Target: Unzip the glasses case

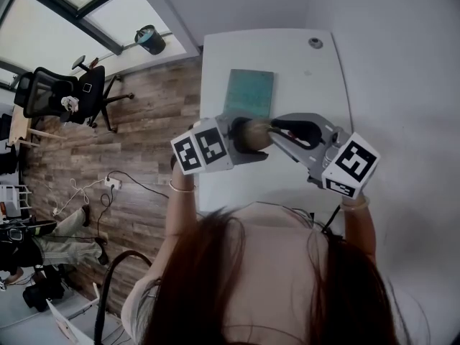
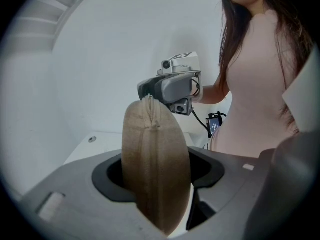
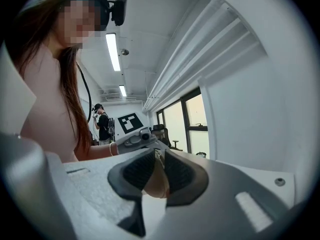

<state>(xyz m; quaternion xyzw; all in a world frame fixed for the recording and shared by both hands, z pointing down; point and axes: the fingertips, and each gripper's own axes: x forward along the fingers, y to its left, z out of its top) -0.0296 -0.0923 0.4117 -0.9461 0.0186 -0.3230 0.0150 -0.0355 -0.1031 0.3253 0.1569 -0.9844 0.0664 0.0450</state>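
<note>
A tan fabric glasses case (image 1: 253,136) hangs above the white table (image 1: 309,77), held between both grippers. My left gripper (image 1: 241,136) is shut on the case's body; in the left gripper view the case (image 2: 156,169) stands on edge between the jaws, seam and zipper line facing the camera. My right gripper (image 1: 274,128) meets the case's right end. In the right gripper view its black pads (image 3: 177,174) are pressed together on the zipper pull (image 3: 158,157), with the tan case (image 3: 156,188) just beyond. The right gripper (image 2: 170,88) touches the case's top end in the left gripper view.
A teal rectangular mat (image 1: 249,92) lies flat on the table beyond the grippers. A small round grommet (image 1: 315,43) sits near the far right corner. Left of the table there is wooden floor with an office chair (image 1: 61,92) and a bin (image 1: 150,39).
</note>
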